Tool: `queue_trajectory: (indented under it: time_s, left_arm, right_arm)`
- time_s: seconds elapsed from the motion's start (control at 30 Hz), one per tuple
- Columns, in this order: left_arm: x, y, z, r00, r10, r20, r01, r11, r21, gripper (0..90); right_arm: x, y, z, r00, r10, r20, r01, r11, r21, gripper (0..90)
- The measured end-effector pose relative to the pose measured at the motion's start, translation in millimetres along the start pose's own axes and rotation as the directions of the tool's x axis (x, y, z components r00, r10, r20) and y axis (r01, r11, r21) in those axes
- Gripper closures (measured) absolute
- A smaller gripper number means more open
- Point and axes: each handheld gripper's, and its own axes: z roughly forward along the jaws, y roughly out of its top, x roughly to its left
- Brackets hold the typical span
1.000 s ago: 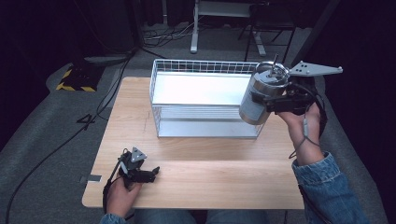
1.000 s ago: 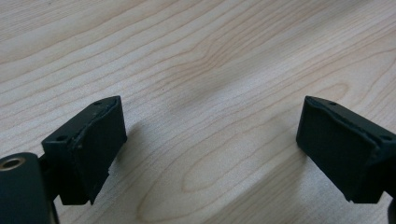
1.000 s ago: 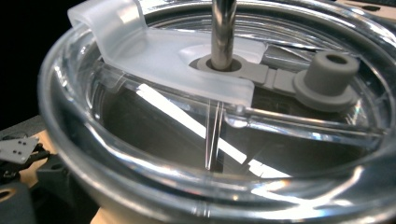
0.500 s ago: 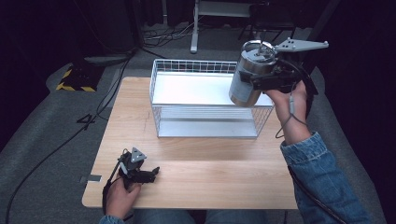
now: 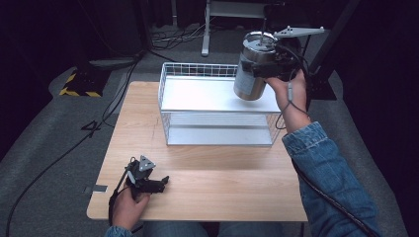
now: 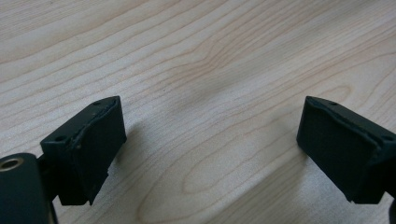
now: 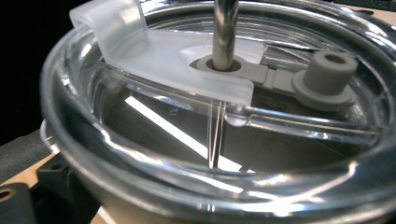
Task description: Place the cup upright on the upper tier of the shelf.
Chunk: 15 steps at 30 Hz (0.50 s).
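The right hand-held gripper [image 5: 269, 69] grips 1 steel tumbler [image 5: 253, 74] (clear lid, metal straw), now carried further left, held above the wire basket [image 5: 217, 106]; likely placement inside follows. The left hand-held gripper [image 5: 160, 183] rests wide open on the desk [image 5: 207, 192].

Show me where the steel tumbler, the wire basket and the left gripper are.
steel tumbler [image 5: 249, 79]: high view, on its side wall.
wire basket [image 5: 197, 69]: high view, on its far rim.
left gripper [image 5: 164, 181]: high view, between its fingertips.
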Motion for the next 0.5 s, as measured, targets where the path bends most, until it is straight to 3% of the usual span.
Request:
queue_trajectory:
  time_s: [0.27, 0.5]
  left_arm:
    - [0.6, 0.4, 0.1, 1.0000, 0.009, -0.004, -0.009, 1.0000, 0.000, 8.5]
    - [0.7, 0.5, -0.1, 1.0000, 0.009, -0.003, -0.009, 1.0000, 0.002, 8.5]
  right_arm:
    - [-6.2, 6.8, 22.9, 0.9991, 0.008, 0.041, -0.009, 1.000, 0.003, 3.8]
    - [-9.6, 8.9, 37.9, 0.9983, 0.035, 0.046, -0.035, 0.999, -0.005, 3.8]
